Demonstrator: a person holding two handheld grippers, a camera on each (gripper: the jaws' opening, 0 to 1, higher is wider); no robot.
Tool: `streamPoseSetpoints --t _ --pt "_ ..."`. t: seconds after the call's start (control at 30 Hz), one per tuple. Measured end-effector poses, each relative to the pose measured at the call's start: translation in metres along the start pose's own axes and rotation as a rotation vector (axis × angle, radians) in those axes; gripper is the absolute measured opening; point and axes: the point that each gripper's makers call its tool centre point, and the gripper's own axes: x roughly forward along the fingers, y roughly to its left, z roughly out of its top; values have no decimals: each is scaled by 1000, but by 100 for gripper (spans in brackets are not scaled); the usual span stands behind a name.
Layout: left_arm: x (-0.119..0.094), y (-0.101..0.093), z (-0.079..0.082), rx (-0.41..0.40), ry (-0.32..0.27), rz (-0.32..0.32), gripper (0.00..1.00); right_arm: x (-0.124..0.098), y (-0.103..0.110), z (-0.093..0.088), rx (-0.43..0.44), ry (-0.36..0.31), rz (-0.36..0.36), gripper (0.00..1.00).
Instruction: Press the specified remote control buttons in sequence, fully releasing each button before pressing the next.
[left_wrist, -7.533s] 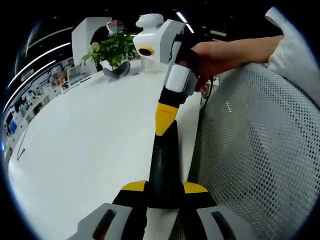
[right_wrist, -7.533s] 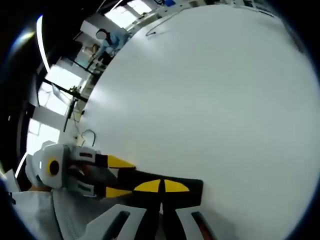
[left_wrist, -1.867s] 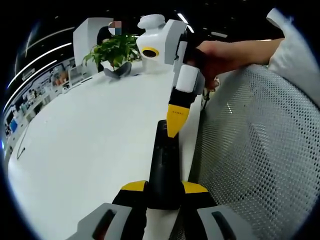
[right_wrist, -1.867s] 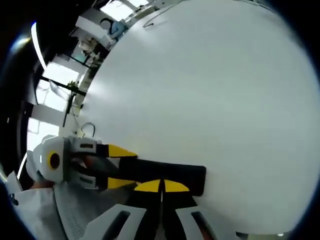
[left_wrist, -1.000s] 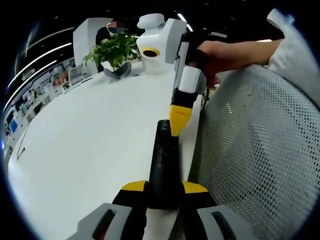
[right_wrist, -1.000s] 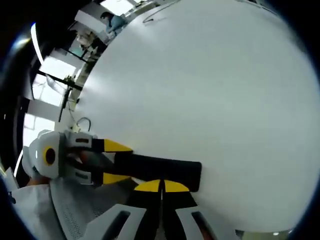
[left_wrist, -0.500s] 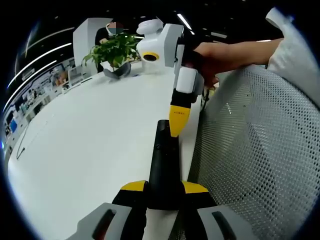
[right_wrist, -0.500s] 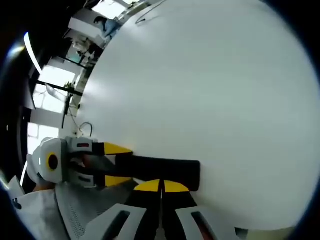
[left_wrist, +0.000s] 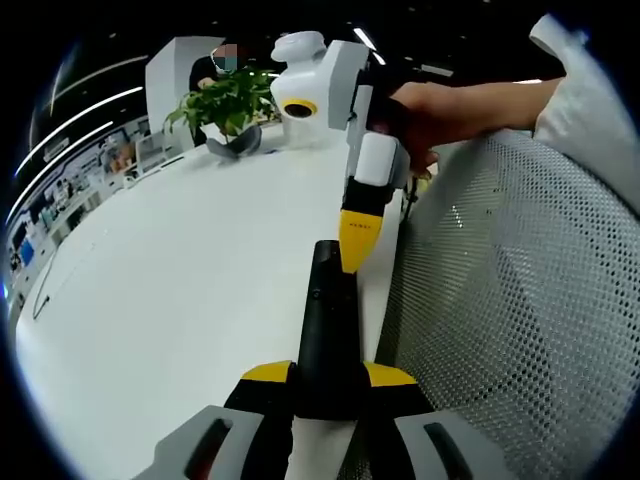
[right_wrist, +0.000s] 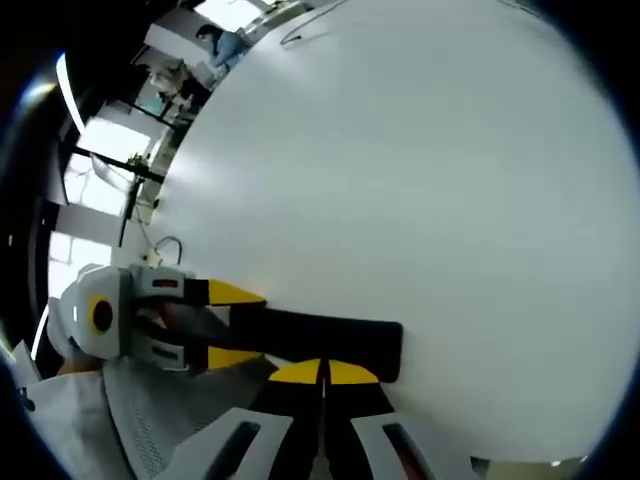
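Bare white table (left_wrist: 170, 290), potted plant (left_wrist: 228, 100)

The remote control (left_wrist: 325, 330) is black. Both hand-held grippers, left hand-held gripper (left_wrist: 328, 375) and right hand-held gripper (right_wrist: 322, 374), have yellow tips. The worktop (left_wrist: 170, 270) is plain white; the chair back (left_wrist: 510, 300) is grey mesh.

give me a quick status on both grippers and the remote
Left gripper shut on remote, holding it over the white table. Right gripper shut, tip at the remote's far end. Nothing in the way.
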Motion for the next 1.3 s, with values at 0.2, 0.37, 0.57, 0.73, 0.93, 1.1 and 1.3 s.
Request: streamPoseSetpoints --t 0.2,0.37,0.57,0.73,0.93,1.1,1.3 --pt "0 0 0 -1 1 0 25 -1 -1 -1 -1 0 -7 0" --pt "0 0 0 -3 1 2 25 0 0 -1 -34 -1 -24 0" --pt "0 0 0 -3 1 1 25 1 -1 -1 -41 -5 -37 0" --pt "1 0 0 -2 1 1 25 1 -3 -1 -44 -5 -48 0" --pt "1 0 0 1 3 2 25 1 -3 -1 -30 -7 -28 0" --pt "1 -1 0 24 15 5 24 0 -1 -1 -23 -10 -19 0" --pt "0 -2 0 34 19 -1 24 -2 2 2 10 -24 5 0"
